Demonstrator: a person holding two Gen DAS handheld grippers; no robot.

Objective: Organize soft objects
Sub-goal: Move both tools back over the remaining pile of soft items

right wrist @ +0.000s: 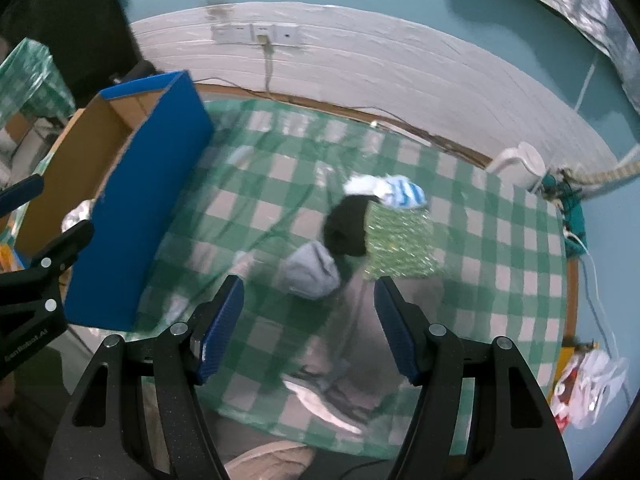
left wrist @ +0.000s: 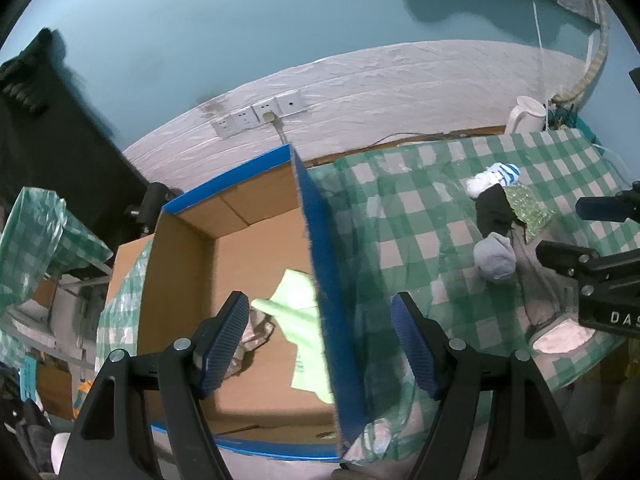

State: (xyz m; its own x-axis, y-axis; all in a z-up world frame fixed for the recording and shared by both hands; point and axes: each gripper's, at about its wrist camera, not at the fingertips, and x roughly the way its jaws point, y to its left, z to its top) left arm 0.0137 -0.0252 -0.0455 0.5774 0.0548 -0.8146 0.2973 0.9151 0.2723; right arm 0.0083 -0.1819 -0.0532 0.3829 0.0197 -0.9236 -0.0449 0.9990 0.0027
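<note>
A blue cardboard box (left wrist: pixel 240 248) stands open at the left edge of the desk (left wrist: pixel 420 208), likely as the collecting bin for the soft things. In the left wrist view it fills the centre and lower left of the frame, and a pale green cloth (left wrist: pixel 298 312) already lies on its floor beside something crumpled and silvery.

The left claw (left wrist: pixel 320 348) hangs released over the box's near wall, one finger inside the box and one outside, gripping nothing. The right claw (right wrist: pixel 310 328), at the bottom centre of its own view, is also released and empty, aimed down at a small heap near the middle of the desk, probably the next pick.

That heap holds a grey sock (right wrist: pixel 310 274) nearest the claw, a black sock (right wrist: pixel 346 226) touching it above, a blue-and-white striped sock (right wrist: pixel 400 192) further up, and a glittery green cloth (right wrist: pixel 400 246) to the right.

The desk wears a green-and-white checked plastic cover. Behind it are a teal wall, a white lower band with wall sockets (right wrist: pixel 256 33), and a white kettle (right wrist: pixel 520 166) at the right.
</note>
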